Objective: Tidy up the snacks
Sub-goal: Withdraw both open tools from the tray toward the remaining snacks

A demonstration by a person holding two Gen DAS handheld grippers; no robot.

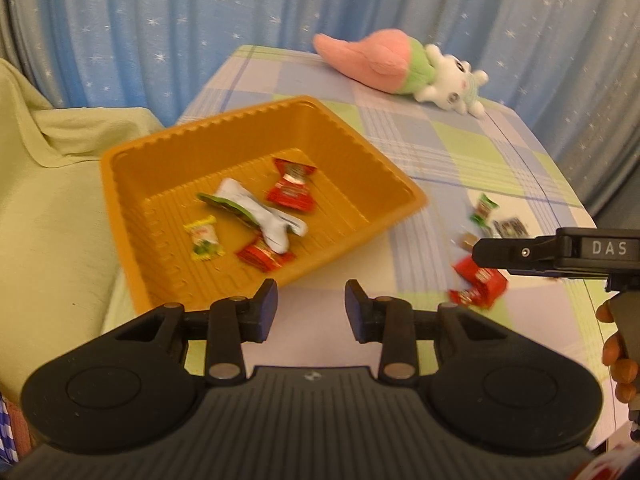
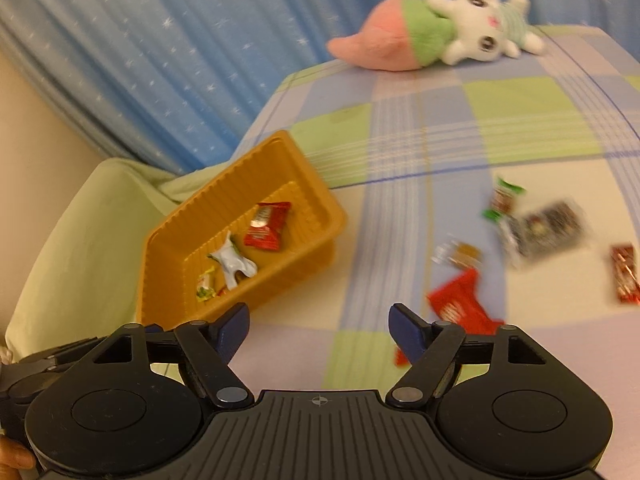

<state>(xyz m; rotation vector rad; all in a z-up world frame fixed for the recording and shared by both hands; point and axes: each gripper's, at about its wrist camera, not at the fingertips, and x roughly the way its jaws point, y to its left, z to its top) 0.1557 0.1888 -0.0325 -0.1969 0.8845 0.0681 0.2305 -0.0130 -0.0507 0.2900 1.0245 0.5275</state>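
Observation:
An orange tray [image 1: 248,136] [image 2: 308,184] sits on the checked tablecloth, holding two red wrappers [image 1: 291,187], a white wrapper [image 1: 260,213] and a yellow-green candy [image 1: 204,239]. Loose snacks lie to its right: a red pack [image 2: 458,300] [image 1: 480,280], a small brown candy [image 2: 460,255], a green-and-brown candy [image 2: 505,198], a dark packet [image 2: 550,232] and a red bar [image 2: 624,275]. My left gripper [image 1: 311,304] hangs open and empty over the tray's near corner. My right gripper [image 2: 320,320] stands wide open and empty, with the red pack just beyond its right finger.
A pink, green and white plush toy [image 1: 400,64] [image 2: 432,32] lies at the table's far edge before a blue starred curtain. A pale green covered seat [image 1: 48,200] stands left of the table. A person's fingers [image 1: 618,364] hold the right gripper's handle.

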